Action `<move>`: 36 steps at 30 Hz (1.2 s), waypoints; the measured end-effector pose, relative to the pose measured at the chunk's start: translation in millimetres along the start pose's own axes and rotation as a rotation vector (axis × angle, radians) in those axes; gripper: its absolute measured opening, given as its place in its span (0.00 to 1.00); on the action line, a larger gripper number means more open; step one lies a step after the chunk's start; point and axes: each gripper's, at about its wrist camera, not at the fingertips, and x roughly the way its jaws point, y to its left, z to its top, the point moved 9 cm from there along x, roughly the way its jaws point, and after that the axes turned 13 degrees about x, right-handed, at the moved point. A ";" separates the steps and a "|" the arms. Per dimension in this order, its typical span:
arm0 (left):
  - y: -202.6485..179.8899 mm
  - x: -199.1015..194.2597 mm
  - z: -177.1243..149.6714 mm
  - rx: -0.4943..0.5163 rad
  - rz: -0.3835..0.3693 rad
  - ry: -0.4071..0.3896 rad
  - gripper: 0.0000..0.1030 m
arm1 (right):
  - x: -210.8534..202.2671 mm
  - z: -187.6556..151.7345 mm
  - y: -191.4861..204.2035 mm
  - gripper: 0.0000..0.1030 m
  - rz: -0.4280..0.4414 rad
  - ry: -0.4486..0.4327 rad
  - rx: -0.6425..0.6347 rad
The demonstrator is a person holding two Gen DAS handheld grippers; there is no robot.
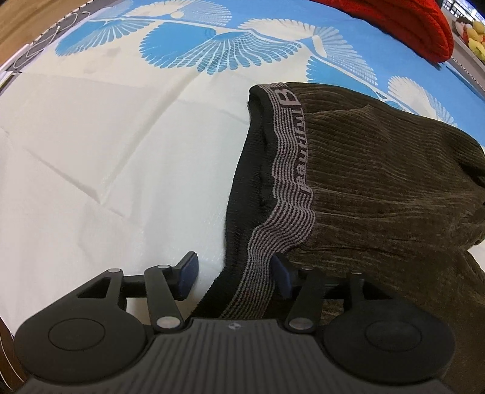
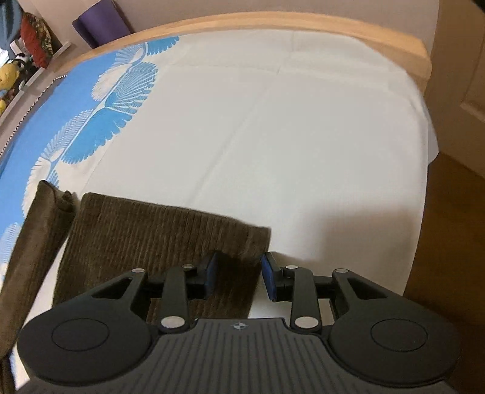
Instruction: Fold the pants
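Observation:
Dark olive corduroy pants (image 1: 379, 181) lie on the bed, their striped grey waistband (image 1: 288, 188) running from the far middle toward me. My left gripper (image 1: 235, 274) is open, its jaws either side of the waistband's near end, the right pad under the fabric edge. In the right wrist view a pant leg end (image 2: 169, 233) lies flat, with a second leg (image 2: 33, 242) at the left. My right gripper (image 2: 239, 274) is open, its jaws astride the corner of the leg hem.
The bed cover (image 1: 106, 166) is white with blue fan patterns. A red knitted item (image 1: 409, 21) lies at the far right. A wooden bed frame (image 2: 272, 24) rims the far edge. The wooden floor (image 2: 454, 227) shows at the right.

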 end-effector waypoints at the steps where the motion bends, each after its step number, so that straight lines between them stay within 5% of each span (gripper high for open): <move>1: -0.5 -0.2 -0.3 0.000 0.003 0.000 0.58 | 0.0 1.0 -0.2 0.33 -0.016 -0.017 -0.019; 21: -14.3 5.5 -12.5 0.077 -0.024 0.044 0.63 | -10.3 3.9 -9.5 0.50 -0.111 -0.073 -0.069; 32: -17.8 5.6 -12.0 0.113 -0.006 0.044 0.63 | -14.9 11.6 -14.2 0.51 -0.168 -0.134 -0.080; 36: -17.5 5.6 -11.6 0.115 -0.004 0.045 0.63 | -3.9 1.0 -8.4 0.50 -0.101 -0.051 -0.092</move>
